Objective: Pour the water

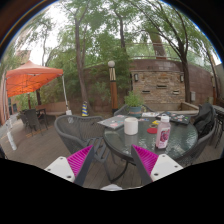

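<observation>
A clear bottle with a pink label and pink cap (163,134) stands on a round glass patio table (150,142), beyond and to the right of my fingers. A white cup (131,125) stands on the same table, left of the bottle. A small red object (152,130) lies between them. My gripper (112,163) is open, well short of the table, with nothing between its magenta pads (80,160). A metal chair back shows through the gap between the fingers.
Metal patio chairs (72,132) ring the table. Papers (114,121) lie on the table's far left part. An orange canopy (32,78) stands far left. A stone wall (160,85), a potted plant (133,101) and trees are behind.
</observation>
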Demonstrator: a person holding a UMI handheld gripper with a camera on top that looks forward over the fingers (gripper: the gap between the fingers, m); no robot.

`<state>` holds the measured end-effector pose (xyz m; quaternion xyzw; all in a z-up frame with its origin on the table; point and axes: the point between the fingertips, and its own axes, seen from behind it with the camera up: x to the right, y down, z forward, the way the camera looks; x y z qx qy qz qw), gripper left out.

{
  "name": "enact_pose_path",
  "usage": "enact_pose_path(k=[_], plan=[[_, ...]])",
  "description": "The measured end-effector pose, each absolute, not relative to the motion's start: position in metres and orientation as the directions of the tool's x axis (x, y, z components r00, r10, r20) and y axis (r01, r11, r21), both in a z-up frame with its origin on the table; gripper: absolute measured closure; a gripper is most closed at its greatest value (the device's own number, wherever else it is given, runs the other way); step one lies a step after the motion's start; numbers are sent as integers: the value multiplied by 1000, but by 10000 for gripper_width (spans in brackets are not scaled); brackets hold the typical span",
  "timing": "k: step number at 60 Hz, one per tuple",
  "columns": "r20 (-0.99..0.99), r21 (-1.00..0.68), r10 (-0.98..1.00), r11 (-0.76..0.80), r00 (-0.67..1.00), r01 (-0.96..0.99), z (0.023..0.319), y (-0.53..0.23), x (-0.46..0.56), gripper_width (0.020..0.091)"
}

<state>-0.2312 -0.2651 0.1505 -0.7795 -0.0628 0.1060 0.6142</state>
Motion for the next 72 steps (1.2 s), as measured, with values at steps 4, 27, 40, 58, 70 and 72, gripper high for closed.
enact_pose_path(k=[4, 27, 40, 58, 70, 72], plan=[[-108, -975, 229, -215, 968, -58, 156, -263, -230, 286], [-42, -993, 15, -107, 999, -41, 123, -178, -95, 288], [26, -996, -34, -90, 999, 23, 93, -94, -45, 296], [22, -996, -101, -87, 995, 13, 76, -13, -23, 478], [18, -998, -113, -59, 993, 11, 76, -21, -25, 622], [18, -997, -106, -77, 994, 9, 72, -22, -28, 657]])
